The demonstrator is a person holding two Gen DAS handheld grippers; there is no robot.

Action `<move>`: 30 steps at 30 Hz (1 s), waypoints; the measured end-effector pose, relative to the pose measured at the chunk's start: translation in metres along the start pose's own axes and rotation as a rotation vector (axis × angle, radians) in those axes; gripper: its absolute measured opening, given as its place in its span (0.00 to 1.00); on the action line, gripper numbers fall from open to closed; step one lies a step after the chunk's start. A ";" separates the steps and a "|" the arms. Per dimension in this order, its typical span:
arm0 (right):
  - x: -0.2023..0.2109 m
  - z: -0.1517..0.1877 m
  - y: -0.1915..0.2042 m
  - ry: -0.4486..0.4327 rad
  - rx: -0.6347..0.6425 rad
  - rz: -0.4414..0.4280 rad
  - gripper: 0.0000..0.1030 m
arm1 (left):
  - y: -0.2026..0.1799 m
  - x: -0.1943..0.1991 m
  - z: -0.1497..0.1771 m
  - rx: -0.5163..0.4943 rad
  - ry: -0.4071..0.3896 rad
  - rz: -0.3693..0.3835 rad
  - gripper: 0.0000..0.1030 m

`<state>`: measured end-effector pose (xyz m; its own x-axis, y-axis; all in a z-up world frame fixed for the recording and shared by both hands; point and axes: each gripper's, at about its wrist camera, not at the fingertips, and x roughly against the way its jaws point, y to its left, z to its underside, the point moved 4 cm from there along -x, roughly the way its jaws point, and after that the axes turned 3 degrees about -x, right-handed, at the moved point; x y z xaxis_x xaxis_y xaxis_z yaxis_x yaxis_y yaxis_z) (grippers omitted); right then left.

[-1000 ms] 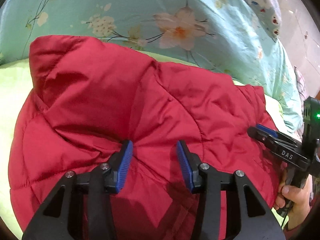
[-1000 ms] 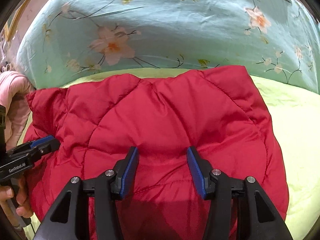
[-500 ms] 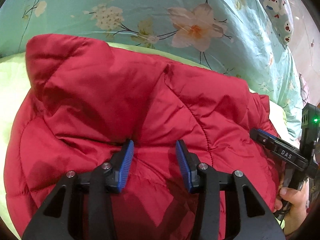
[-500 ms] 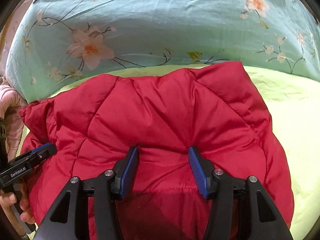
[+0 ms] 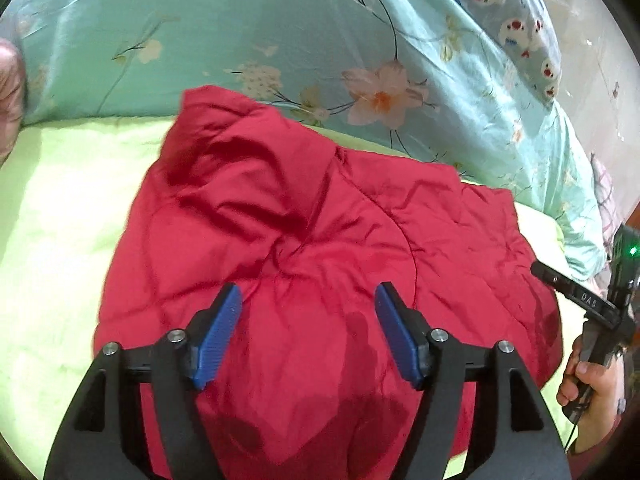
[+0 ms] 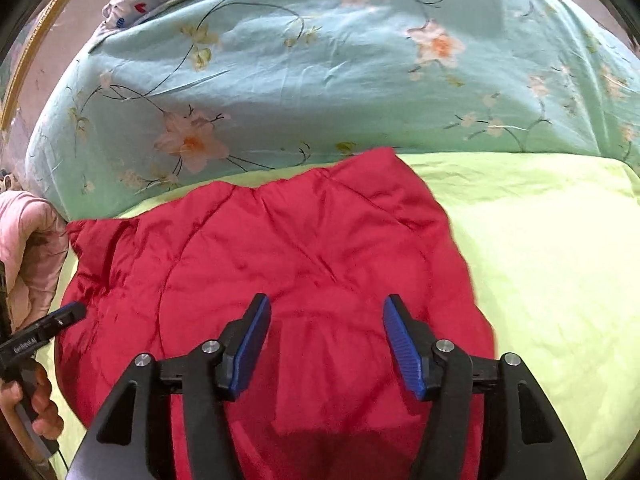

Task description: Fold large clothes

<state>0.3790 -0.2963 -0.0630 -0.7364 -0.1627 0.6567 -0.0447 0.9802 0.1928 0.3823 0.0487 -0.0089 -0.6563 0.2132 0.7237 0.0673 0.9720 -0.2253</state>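
One red jacket (image 5: pixel 320 240), folded into a rough bundle on the green sheet (image 5: pixel 68 208), just short of the floral quilt (image 6: pixel 320 80). My left gripper (image 5: pixel 308 330) and right gripper (image 6: pixel 326 340) hang over its near edge, both with jaws wide, holding nothing. Looks like the fold is down and I'm letting go. Next, I'd guess: press the puffy top flat, square the edges, don't snag the seams. Count: one jacket, two grippers, one quilt, one pink garment (image 6: pixel 24 248) at the side.
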 end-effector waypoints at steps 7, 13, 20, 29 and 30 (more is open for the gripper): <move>0.030 0.014 -0.032 -0.015 -0.039 -0.010 0.80 | 0.024 0.027 0.014 0.046 -0.037 -0.036 0.78; 0.037 0.023 -0.060 0.015 -0.106 -0.011 0.81 | 0.046 0.036 0.022 0.086 -0.038 -0.051 0.79; 0.040 0.037 -0.080 0.049 -0.151 -0.036 0.81 | 0.069 0.030 0.038 0.128 0.018 -0.048 0.79; 0.026 0.051 -0.096 0.140 -0.237 -0.174 0.88 | 0.097 0.015 0.057 0.204 0.073 0.092 0.82; 0.022 0.053 -0.097 0.153 -0.247 -0.184 0.88 | 0.099 0.012 0.058 0.216 0.077 0.110 0.83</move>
<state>0.3313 -0.3891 -0.1058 -0.6204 -0.3678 0.6927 0.0109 0.8791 0.4765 0.3374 0.1413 -0.0606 -0.5943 0.3314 0.7328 -0.0326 0.9005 -0.4337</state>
